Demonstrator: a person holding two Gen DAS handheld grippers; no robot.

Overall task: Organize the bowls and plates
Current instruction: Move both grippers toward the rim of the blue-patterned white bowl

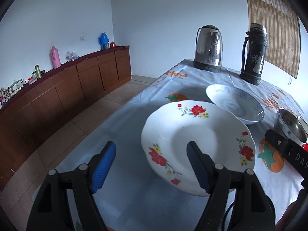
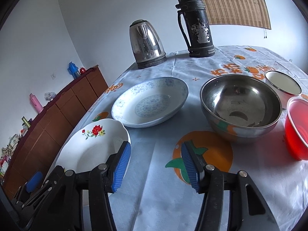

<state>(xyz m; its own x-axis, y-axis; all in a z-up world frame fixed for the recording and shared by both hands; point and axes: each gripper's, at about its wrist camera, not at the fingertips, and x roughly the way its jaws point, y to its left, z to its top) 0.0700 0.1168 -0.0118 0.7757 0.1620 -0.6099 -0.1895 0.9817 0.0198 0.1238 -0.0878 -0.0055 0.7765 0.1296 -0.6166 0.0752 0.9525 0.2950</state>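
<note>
White red-flowered plate [image 2: 90, 146] lay flat at the table's near left; blue-patterned plate [image 2: 150, 102] sat just beyond it; steel bowl [image 2: 240, 105] stood upright to its right; white bowl [image 2: 283, 86] and red bowl [image 2: 297, 129] alongside, possibly touching.

Plain white walls [image 1: 154, 19] met at a corner; wall socket [image 1: 82, 38] on the left one. Beige tiled floor [image 1: 107, 111]. Long brown wooden sideboard [image 1: 67, 84] ran along the left wall, w/ dark red cloth on top & clutter: pink flask [image 1: 55, 57], blue flask [image 1: 104, 41], misc small items. Bamboo blind [image 1: 273, 30] hung top right. Soft, even daylight. Counter [image 2: 154, 182] wore a pale cloth w/ orange fruit prints.
</note>
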